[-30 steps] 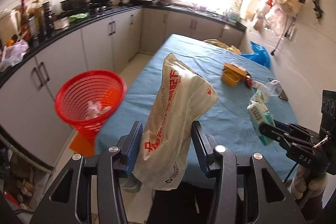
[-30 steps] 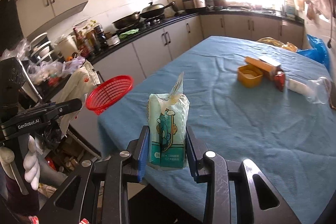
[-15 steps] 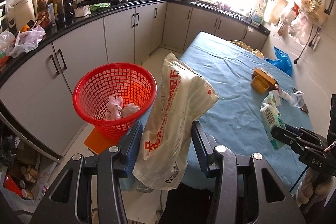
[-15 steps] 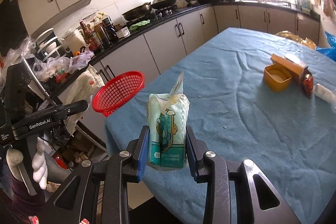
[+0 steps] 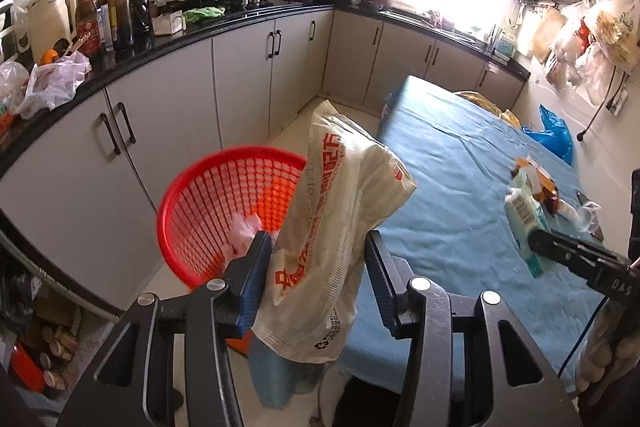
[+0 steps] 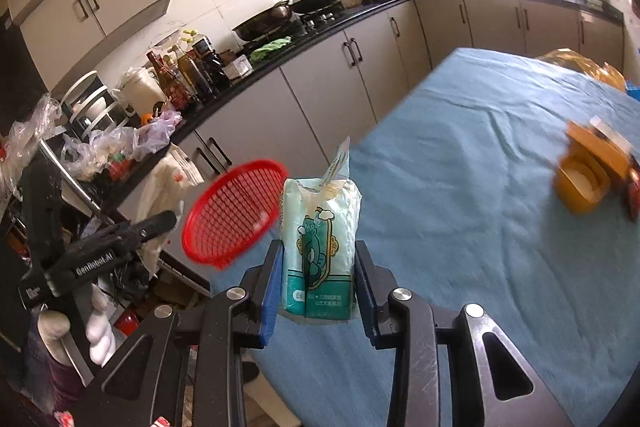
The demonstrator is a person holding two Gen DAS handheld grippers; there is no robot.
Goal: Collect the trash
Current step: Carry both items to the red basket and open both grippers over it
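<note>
Right now: we are carrying two pieces of trash toward the one red basket [image 5: 224, 211].
Left gripper [image 5: 316, 283]: its jaws are clamping a cream plastic bag [image 5: 336, 227] printed in orange; the bag is standing up between the blue pads, with the basket just behind it at 10 o'clock.
Right gripper [image 6: 318, 287]: its jaws are squeezing a green tissue pack [image 6: 320, 247], which is standing upright with a torn flap at its top; in this view the basket [image 6: 236, 211] is sitting at 9 o'clock, off the edge of the blue-covered table [image 6: 480, 227].
Basket contents: we are seeing some pale crumpled trash [image 5: 242, 239] inside, though blur is keeping us from telling how many pieces.
Risk, bag: it is floppy and light, so if we are opening the jaws short of the rim, we judge it could drape over the edge or drift to the floor.
Risk, crowding: both grippers are heading for one opening, so they could be bumping each other or tipping the basket.
Risk, pack: the grip is low on it, so a quick swing could lever it out.
Count: two grippers, two held items, one basket, one table; one yellow box [image 6: 580, 179] and a few small items are waiting at 3 o'clock.
</note>
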